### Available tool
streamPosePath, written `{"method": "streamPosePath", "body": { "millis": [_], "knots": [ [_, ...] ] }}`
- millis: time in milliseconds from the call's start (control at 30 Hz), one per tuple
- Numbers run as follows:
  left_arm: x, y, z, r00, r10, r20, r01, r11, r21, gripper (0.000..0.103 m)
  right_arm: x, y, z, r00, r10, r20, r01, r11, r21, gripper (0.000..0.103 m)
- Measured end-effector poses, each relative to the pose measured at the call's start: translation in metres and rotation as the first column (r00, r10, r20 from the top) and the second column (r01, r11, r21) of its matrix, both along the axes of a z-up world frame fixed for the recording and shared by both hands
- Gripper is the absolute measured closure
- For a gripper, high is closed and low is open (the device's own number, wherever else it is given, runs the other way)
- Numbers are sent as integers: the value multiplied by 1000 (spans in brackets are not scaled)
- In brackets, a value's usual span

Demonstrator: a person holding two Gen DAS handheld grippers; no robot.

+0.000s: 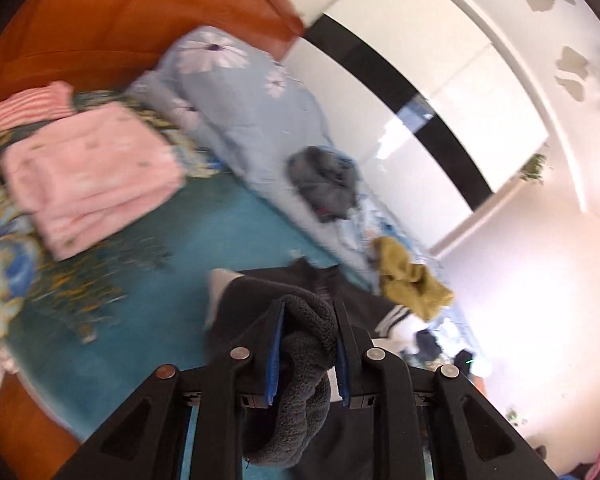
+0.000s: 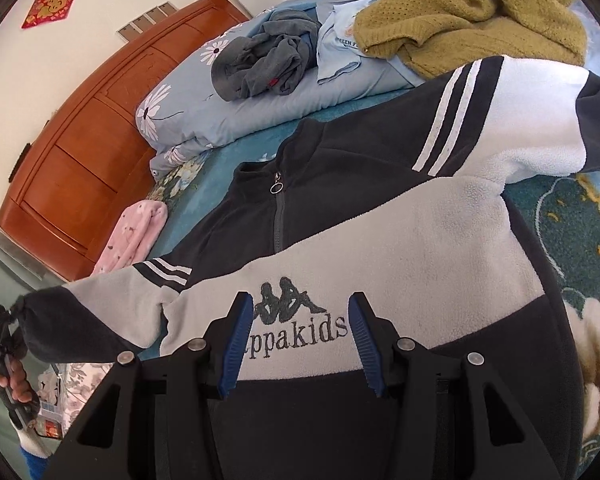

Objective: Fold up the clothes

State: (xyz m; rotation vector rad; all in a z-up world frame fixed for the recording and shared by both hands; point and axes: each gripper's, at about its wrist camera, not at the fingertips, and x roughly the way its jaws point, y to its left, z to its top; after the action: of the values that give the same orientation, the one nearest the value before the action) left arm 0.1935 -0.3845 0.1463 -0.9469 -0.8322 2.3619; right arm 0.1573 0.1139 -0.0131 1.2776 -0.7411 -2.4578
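Observation:
A dark navy, grey and white fleece jacket (image 2: 380, 220) with a "kappakids" logo lies spread on the teal floral bedspread (image 2: 560, 220). My left gripper (image 1: 308, 344) is shut on the jacket's dark sleeve cuff (image 1: 304, 344) and holds it up off the bed. It also shows at the far left of the right wrist view (image 2: 4, 320), pinching the sleeve end. My right gripper (image 2: 300, 340) is open and empty, hovering over the jacket's grey chest band.
A folded pink garment (image 1: 88, 172) and a striped pink one (image 1: 32, 104) lie near the wooden headboard (image 1: 120, 12). A rolled pale-blue floral duvet (image 2: 260, 92) carries a crumpled grey garment (image 2: 264, 64) and a mustard knit sweater (image 2: 472, 20).

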Motion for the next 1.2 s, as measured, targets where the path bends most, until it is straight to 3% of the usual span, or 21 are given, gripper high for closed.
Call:
{"method": "streamPosePath", "body": {
  "millis": [200,400,633,767,800,867,1000,1033,1100,1133,1200],
  "knots": [
    [-87,142,2,981,-194,16,193,981,28,79,9,43,-7,999,-34,3,34,998,-43,52],
    [-150,262,-71,947,-262,186,247,964,99,79,29,94,-15,992,-128,19,129,990,-60,52],
    [-181,321,-176,885,-204,420,226,974,-5,79,45,118,-35,983,-182,36,185,976,-114,52],
    [-184,323,-199,859,-182,479,201,980,12,70,39,116,-37,986,-164,40,167,981,-98,52],
    [-182,321,-197,859,-192,474,204,979,27,66,36,114,-36,988,-153,34,156,983,-96,52],
    [-178,317,-187,862,-216,459,219,975,48,46,29,107,-34,991,-129,25,130,986,-99,52],
    [-154,293,-145,912,-223,343,243,970,-15,39,5,77,-28,999,-35,4,35,995,-94,52],
    [-144,283,-134,928,-214,304,241,969,-54,36,-3,69,-26,1000,-6,-3,6,996,-90,52],
    [-119,255,-118,966,-138,219,183,962,-202,31,-19,53,-24,999,40,-10,-41,996,-79,52],
    [-104,240,-114,981,-74,179,125,948,-293,28,-27,47,-24,999,52,-7,-53,996,-70,52],
    [-75,210,-114,993,45,107,8,892,-451,25,-43,35,-26,998,70,1,-70,996,-54,52]
  ]
}}
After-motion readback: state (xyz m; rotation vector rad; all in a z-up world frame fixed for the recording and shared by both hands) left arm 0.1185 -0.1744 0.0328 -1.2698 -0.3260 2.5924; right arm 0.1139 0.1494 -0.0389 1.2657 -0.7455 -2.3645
